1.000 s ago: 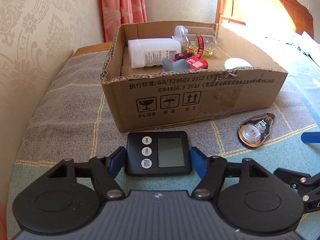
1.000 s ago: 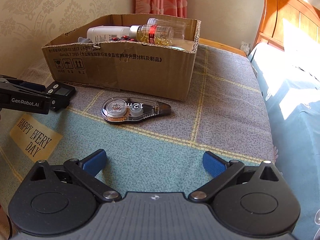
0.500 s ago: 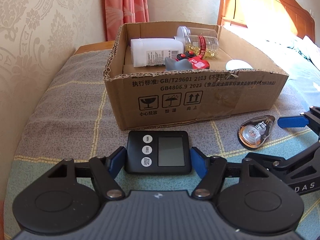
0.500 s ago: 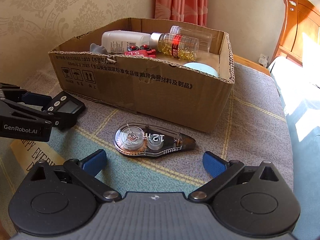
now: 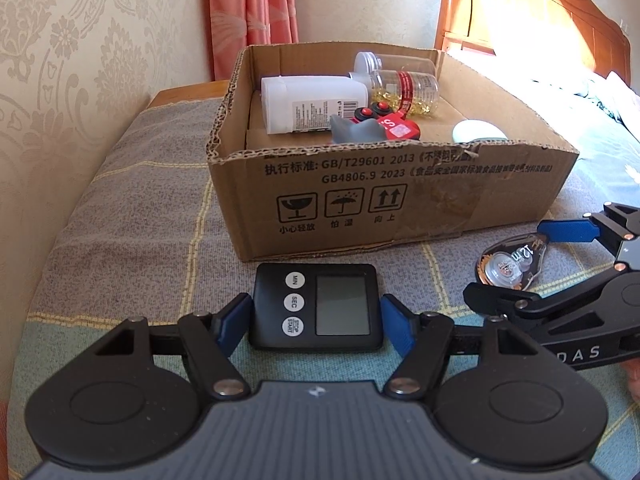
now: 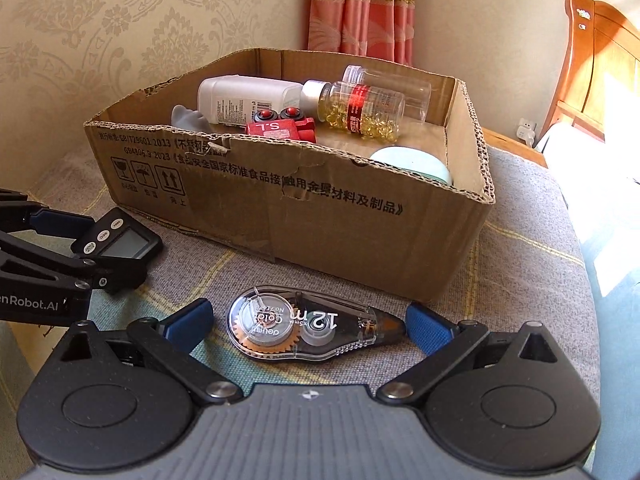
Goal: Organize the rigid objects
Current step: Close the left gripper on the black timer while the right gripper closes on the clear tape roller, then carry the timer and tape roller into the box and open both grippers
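A black digital timer point(image 5: 320, 304) lies on the checked blanket just in front of the cardboard box point(image 5: 400, 200). My left gripper point(image 5: 315, 322) is shut on it, one blue pad against each side. To the right, a clear correction-tape dispenser point(image 6: 304, 326) lies flat on the blanket. My right gripper point(image 6: 306, 326) is open and straddles it, both pads a little clear of its ends. The left wrist view shows the dispenser point(image 5: 508, 268) partly hidden by the right gripper's fingers point(image 5: 568, 230).
The box point(image 6: 320, 216) holds a white bottle point(image 6: 248, 98), a bottle of yellow capsules point(image 6: 360, 110), a clear empty bottle point(image 6: 392, 84), a red toy block point(image 6: 280, 128) and a pale round lid point(image 6: 412, 162). Wallpapered wall on the left, wooden headboard point(image 5: 520, 20) behind right.
My right gripper has moved forward until the tape dispenser lies between its open fingers, and it now shows in the left wrist view. The left gripper and timer stayed put.
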A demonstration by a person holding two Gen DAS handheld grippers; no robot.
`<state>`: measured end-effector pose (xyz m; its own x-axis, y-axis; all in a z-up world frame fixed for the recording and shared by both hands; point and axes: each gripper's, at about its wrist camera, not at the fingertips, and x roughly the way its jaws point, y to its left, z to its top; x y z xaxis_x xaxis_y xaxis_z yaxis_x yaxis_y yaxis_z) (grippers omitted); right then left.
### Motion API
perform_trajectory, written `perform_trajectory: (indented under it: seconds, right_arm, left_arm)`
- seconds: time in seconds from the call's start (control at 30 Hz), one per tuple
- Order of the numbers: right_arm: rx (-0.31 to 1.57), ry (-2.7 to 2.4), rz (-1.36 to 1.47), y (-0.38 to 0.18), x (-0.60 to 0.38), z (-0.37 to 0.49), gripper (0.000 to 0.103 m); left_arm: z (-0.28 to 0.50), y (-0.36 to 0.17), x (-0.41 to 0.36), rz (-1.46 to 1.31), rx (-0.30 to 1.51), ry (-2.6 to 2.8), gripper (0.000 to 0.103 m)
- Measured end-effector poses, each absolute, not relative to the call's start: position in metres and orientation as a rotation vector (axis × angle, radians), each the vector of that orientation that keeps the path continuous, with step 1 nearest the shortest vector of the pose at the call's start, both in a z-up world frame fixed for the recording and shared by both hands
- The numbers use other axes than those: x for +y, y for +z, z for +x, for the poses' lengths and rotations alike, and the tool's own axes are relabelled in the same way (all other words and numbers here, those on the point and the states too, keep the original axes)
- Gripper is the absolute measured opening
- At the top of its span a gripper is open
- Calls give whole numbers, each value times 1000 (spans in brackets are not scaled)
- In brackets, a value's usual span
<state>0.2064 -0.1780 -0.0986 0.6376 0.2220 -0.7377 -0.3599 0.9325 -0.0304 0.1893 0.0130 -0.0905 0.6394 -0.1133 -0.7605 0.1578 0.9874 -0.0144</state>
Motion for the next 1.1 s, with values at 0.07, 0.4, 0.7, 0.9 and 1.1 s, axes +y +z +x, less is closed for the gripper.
perform_trajectory:
  seconds: [0.07,0.4,0.7,0.9,1.1]
  right_arm:
    - [812,328,-177,-99,-178,205,103]
    - [808,307,-171,-96,-175,201,93]
    - [814,303,-169,-95,-175,202,93]
    - [825,298,-179,-94,-173,201,93]
    - [838,314,-186,-90,-172,195,93]
  left_arm:
    - [189,-91,13,57,863,-156,69]
    - [189,-91,14,72,862,-175,70]
    - [195,-91,14,85,855,-200,71]
    - [194,-90,13,81,867,-212,69]
    - [191,-87,12,81,891,-239,69]
